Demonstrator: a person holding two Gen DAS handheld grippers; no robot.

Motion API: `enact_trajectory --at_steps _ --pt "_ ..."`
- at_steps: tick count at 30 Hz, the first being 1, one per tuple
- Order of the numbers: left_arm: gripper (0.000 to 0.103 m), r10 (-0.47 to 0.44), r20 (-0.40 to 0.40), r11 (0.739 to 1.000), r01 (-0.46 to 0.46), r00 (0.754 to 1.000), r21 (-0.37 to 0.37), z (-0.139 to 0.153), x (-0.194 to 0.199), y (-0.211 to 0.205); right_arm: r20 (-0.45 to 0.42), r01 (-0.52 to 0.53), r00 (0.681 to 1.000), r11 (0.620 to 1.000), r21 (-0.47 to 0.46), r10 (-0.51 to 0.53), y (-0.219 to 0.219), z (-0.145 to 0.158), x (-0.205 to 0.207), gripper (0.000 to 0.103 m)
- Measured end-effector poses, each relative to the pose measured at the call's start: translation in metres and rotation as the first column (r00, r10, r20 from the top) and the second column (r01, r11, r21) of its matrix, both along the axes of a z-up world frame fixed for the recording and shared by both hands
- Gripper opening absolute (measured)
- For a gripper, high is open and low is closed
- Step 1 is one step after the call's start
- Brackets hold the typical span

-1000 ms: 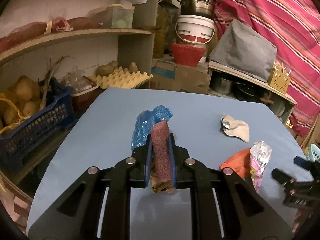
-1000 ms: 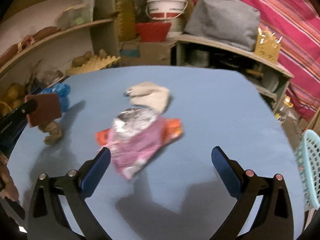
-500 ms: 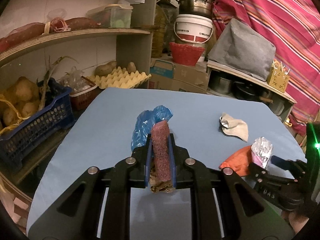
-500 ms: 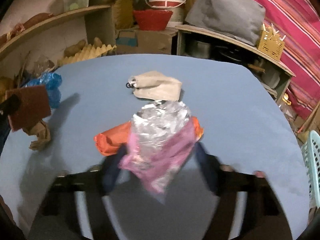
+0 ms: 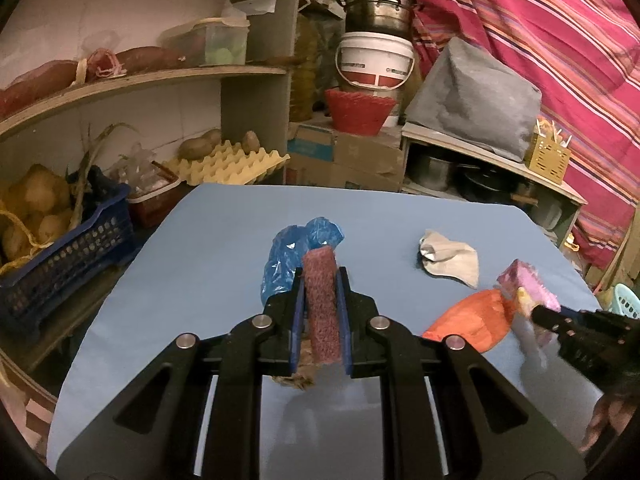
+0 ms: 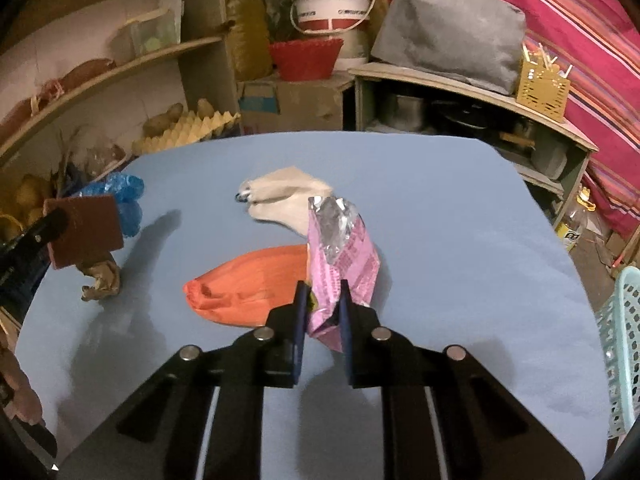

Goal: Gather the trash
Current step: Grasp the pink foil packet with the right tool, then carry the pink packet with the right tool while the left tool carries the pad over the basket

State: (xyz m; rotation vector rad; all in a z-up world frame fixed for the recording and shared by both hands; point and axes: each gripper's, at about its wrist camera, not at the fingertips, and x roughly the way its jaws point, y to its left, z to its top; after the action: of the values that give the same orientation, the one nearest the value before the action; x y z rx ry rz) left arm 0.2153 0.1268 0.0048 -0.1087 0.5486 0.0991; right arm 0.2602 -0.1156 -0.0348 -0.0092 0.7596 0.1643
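Step in hand: pickup, both tools loaded. Right gripper [image 6: 322,312] has its jaws closed on the pink foil-lined snack wrapper [image 6: 342,256], apparently lifted just clear of the blue tabletop [image 6: 440,220] near its right edge. Left gripper [image 5: 320,312] clamps a flat maroon scouring pad [image 5: 321,300] above a crumpled brown paper scrap [image 6: 100,276] by the left edge. Orange plastic bag [image 6: 248,284], beige cloth pouch [image 6: 284,196] and blue plastic bag [image 5: 296,248] remain. Next: carry the wrapper right, probably to the pale-green perforated basket [image 6: 624,344] off that edge, and release.
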Motion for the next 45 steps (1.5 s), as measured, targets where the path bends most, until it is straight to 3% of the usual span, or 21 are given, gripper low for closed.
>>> enact_trajectory --at_steps 12,24,34,45 --pt "0.014 -0.041 0.015 0.999 0.041 0.999 -0.010 0.011 0.002 -0.034 0.044 0.064 0.997 0.998 0.017 -0.064 -0.062 0.016 -0.003 0.015" --pt "0.014 -0.149 0.018 0.987 0.149 0.989 -0.055 0.017 0.006 -0.080 0.059 0.123 0.990 0.992 0.026 -0.125 -0.130 0.028 -0.016 0.015" --pt "0.014 -0.168 -0.105 0.984 0.173 0.980 0.038 -0.015 0.014 -0.093 0.025 0.159 0.987 0.987 0.035 -0.160 -0.179 0.021 -0.022 0.015" --pt "0.014 -0.215 -0.157 0.962 0.237 0.964 0.137 -0.016 -0.013 -0.117 0.022 0.178 0.983 0.982 0.055 -0.180 -0.208 0.021 -0.033 0.015"
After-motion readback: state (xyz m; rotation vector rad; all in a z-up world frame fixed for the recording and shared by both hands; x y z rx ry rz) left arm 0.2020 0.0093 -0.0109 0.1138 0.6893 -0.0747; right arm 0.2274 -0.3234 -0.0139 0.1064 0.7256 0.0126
